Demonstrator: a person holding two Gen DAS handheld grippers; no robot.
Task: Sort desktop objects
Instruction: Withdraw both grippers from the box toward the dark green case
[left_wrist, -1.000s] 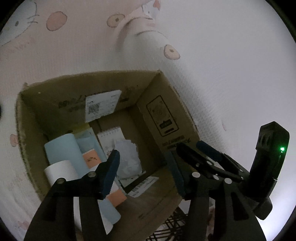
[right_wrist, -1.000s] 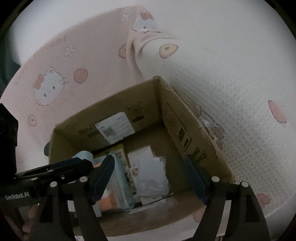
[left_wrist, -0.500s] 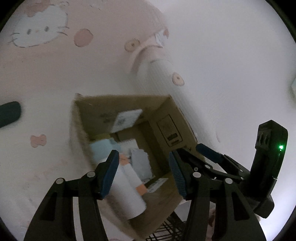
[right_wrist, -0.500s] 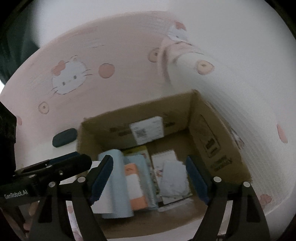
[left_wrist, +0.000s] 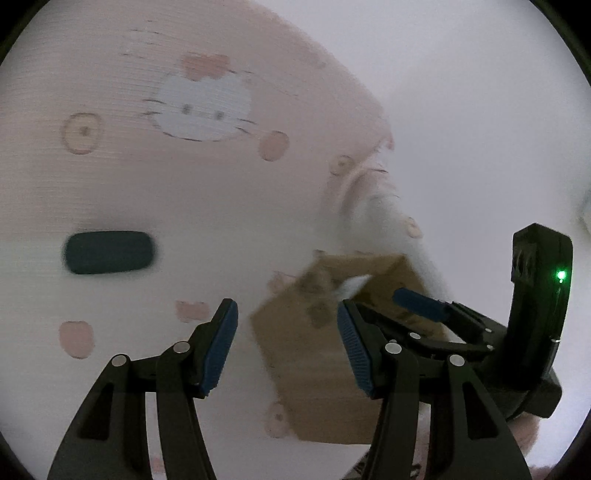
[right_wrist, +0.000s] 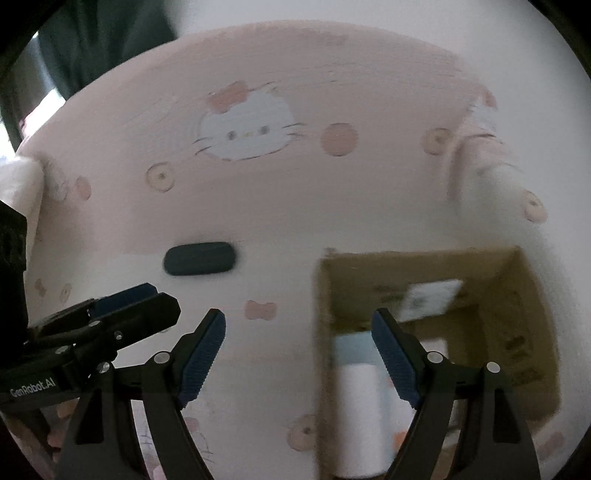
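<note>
A dark oval case (left_wrist: 108, 252) lies alone on the pink cat-print cloth, left of the cardboard box (left_wrist: 325, 354). In the right wrist view the case (right_wrist: 199, 258) sits ahead and left of the box (right_wrist: 524, 332), which holds a white roll (right_wrist: 356, 413), pale blue paper and a labelled sheet. My left gripper (left_wrist: 286, 347) stands open and empty over the cloth and the box's left wall. The right gripper (right_wrist: 297, 354) is also open and empty, straddling the box's left wall. Both pictures are blurred by motion.
The pink cloth (right_wrist: 258, 192) covers the whole surface, with a raised fold (right_wrist: 480, 162) behind the box. A dark curtain (right_wrist: 103, 40) hangs at the far left. The left gripper's body (right_wrist: 92, 325) shows beside the right one.
Both grippers have swung left, away from above the box. The box slid right in both views and the dark case came into sight. Jaws stayed open.
</note>
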